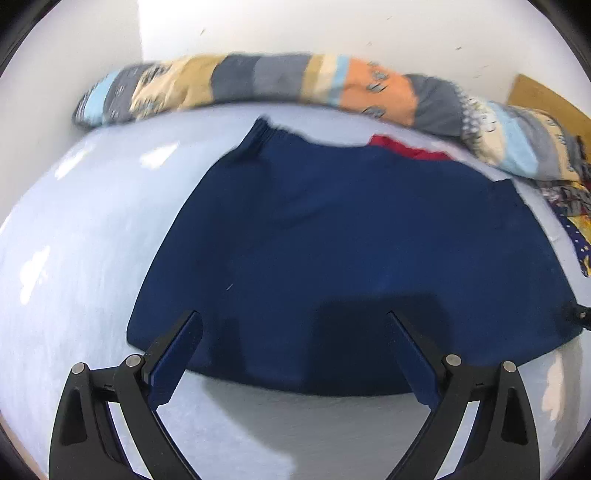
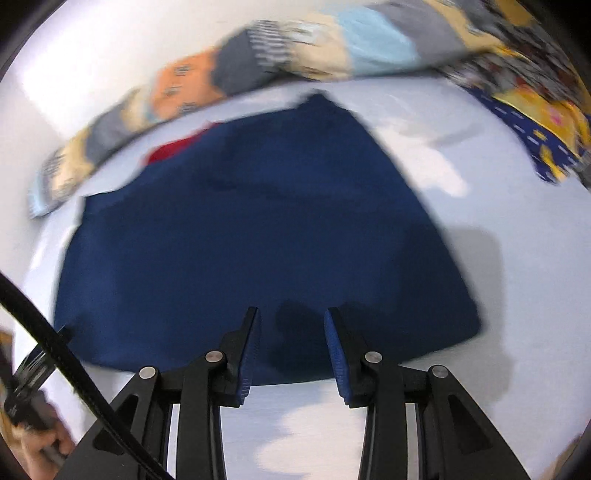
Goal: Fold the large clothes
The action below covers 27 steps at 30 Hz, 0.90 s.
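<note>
Red cloth (image 1: 408, 147) mostly hidden under the navy garment (image 1: 351, 240), only a strip shows near the bed's far edge. Patterned blanket (image 2: 332, 44) smeared by motion blur, print unreadable. Yellow-and-blue fabric (image 2: 546, 147) cut off by the right edge. Cable (image 2: 55, 343) runs out of frame at both ends.

Pale bedsheet (image 1: 74, 240), patchwork bolster (image 1: 258, 79) along white wall (image 1: 295, 26), yellow-and-navy patterned fabric (image 2: 535, 125) at right

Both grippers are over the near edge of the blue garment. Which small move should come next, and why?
Probably lower both and pinch the near hem. The left gripper and right gripper are open and hold nothing, and the navy garment lies flat on the white bed sheet.
</note>
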### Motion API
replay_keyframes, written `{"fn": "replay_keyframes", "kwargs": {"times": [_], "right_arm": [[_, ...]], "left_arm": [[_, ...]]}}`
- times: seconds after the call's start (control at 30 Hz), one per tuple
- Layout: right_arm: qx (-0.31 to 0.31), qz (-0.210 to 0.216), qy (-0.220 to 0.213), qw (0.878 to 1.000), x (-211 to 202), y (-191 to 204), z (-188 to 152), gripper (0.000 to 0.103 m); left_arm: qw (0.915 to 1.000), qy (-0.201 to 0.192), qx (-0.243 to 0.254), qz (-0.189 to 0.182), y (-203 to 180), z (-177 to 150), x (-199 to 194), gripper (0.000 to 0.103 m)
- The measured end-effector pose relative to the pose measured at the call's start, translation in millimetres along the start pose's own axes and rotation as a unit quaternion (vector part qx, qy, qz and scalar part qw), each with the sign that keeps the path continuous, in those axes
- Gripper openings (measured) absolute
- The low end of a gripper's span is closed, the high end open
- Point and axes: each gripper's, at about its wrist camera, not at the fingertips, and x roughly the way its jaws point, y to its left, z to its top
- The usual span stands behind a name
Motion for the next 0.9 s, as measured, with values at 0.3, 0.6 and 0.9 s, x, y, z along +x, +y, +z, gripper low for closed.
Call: {"fn": "replay_keyframes", "kwargs": {"times": [0.3, 0.6, 0.9], "right_arm": [[-0.092, 0.056, 0.037, 0.994, 28, 60, -16, 0.039], [-0.009, -0.067, 0.024, 0.997, 19, -19, -6, 0.039], [-0.058, 0.042, 0.023, 0.997, 16, 42, -13, 0.039]], "left_arm": [[0.9985, 0.052, 0.009, 0.016, 14, -13, 32, 0.098], [0.9953, 0.048, -0.064, 0.054, 51, -8, 19, 0.098], [0.9993, 0.027, 0.016, 0.02, 8, -9, 14, 0.098]]}}
